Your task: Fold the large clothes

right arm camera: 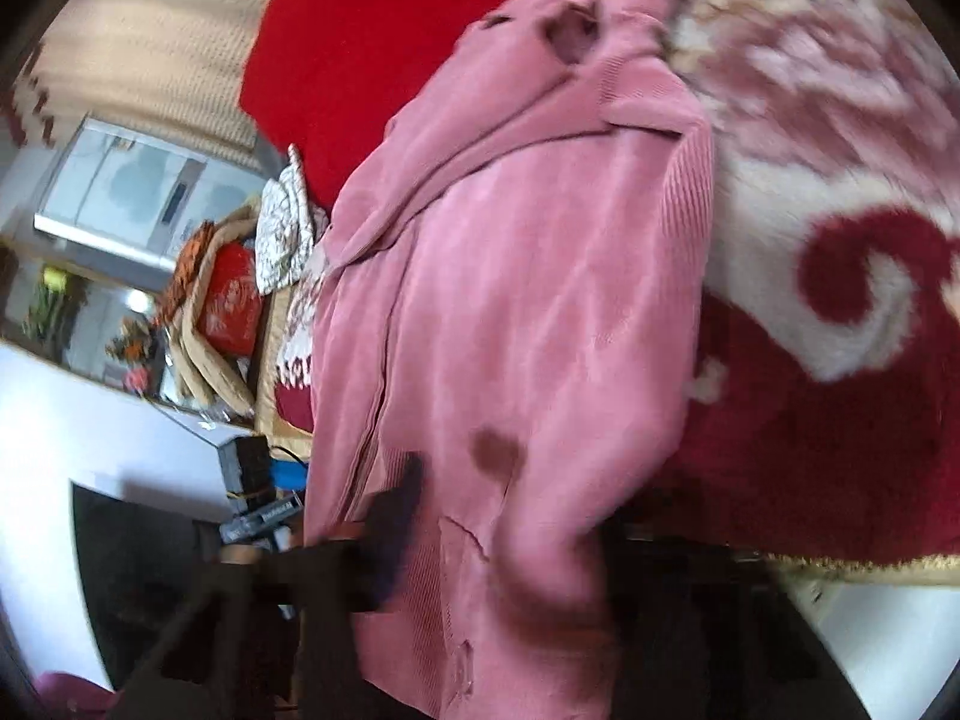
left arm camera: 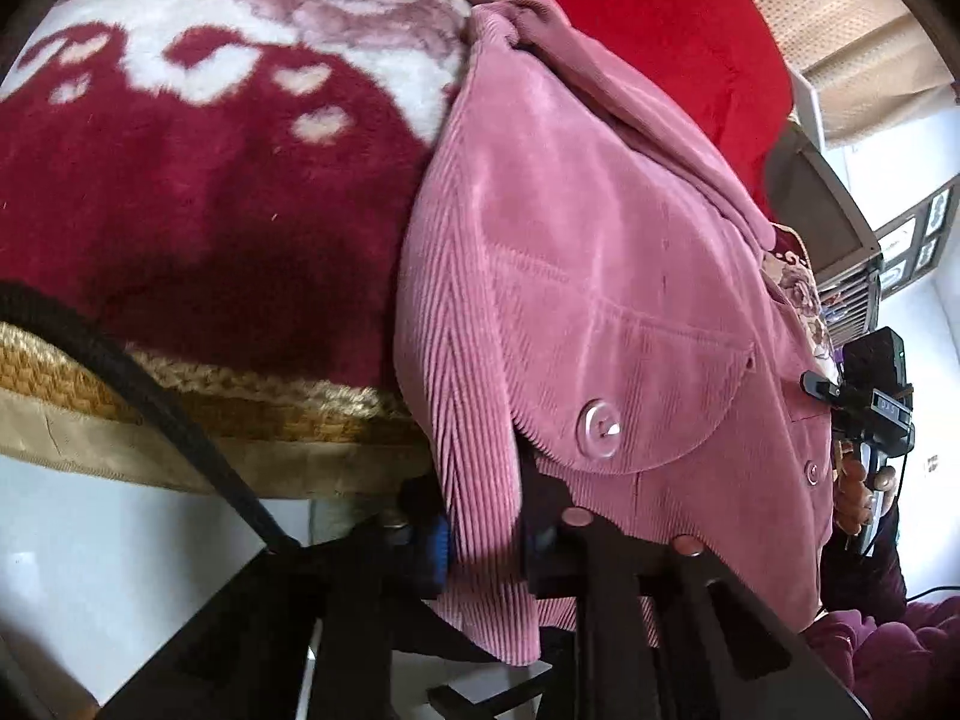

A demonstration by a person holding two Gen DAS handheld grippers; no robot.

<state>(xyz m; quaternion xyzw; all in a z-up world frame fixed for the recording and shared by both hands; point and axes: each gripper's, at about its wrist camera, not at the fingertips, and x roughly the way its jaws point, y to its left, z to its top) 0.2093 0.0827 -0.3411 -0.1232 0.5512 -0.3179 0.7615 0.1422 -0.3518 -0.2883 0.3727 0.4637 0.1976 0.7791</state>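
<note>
A pink corduroy jacket [left arm camera: 576, 276] lies on a red and white plush blanket [left arm camera: 198, 180] and hangs over the bed's front edge. My left gripper [left arm camera: 480, 522] is shut on the jacket's hem, with fabric pinched between the fingers. The right gripper shows at the far right of the left wrist view [left arm camera: 870, 402], held by a hand at the jacket's other side. In the right wrist view the jacket [right arm camera: 510, 300] fills the middle, and my right gripper [right arm camera: 498, 534] is shut on its lower edge; the view is blurred.
A bright red cover [left arm camera: 648, 18] lies at the back of the bed. A woven mat edge [left arm camera: 240, 396] runs under the blanket. White floor [left arm camera: 120, 546] lies below. Cluttered furniture and a cabinet [right arm camera: 126, 186] stand at the left of the right wrist view.
</note>
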